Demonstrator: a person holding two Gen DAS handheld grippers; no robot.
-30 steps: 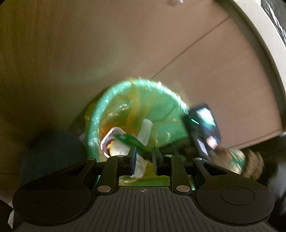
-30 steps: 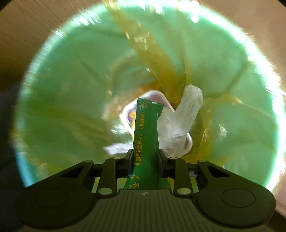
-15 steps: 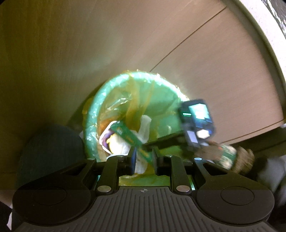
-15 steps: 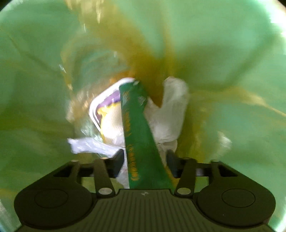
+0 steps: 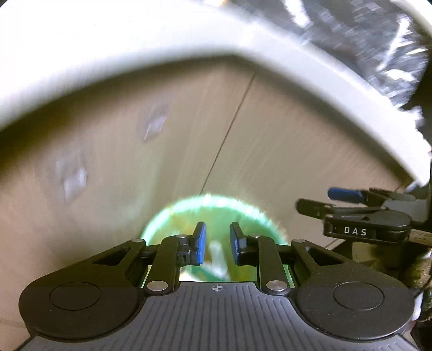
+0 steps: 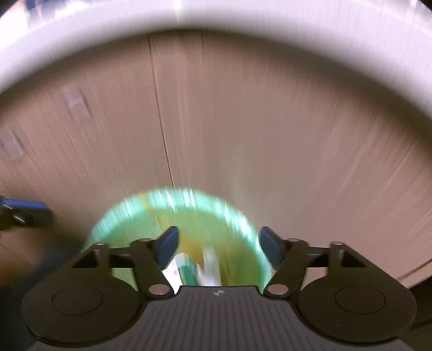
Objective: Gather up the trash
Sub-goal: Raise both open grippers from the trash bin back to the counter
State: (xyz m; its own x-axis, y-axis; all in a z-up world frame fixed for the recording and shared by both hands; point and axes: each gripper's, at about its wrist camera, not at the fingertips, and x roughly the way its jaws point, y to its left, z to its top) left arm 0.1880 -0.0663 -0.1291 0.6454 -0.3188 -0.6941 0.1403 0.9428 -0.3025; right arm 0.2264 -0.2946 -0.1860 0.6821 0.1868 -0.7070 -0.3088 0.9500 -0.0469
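Observation:
A green trash bin (image 5: 243, 213) with a yellowish liner stands on the floor against a wooden cabinet front; it also shows in the right wrist view (image 6: 140, 216). Inside it lie a green packet (image 6: 187, 272) and white crumpled trash (image 6: 212, 266). My right gripper (image 6: 218, 245) is open and empty, high above the bin; it also shows at the right of the left wrist view (image 5: 351, 199). My left gripper (image 5: 217, 243) is above the bin with its jaws a little apart and nothing between them. Both views are blurred.
A wooden cabinet front (image 5: 270, 135) with a vertical door seam rises behind the bin. A white countertop edge (image 5: 135, 54) runs above it, also in the right wrist view (image 6: 216, 16). A dark speckled surface (image 5: 364, 40) lies on top.
My right gripper opened and let the green packet fall into the bin. Both grippers have since pulled up and away, so the bin looks smaller and the countertop edge has come into view.

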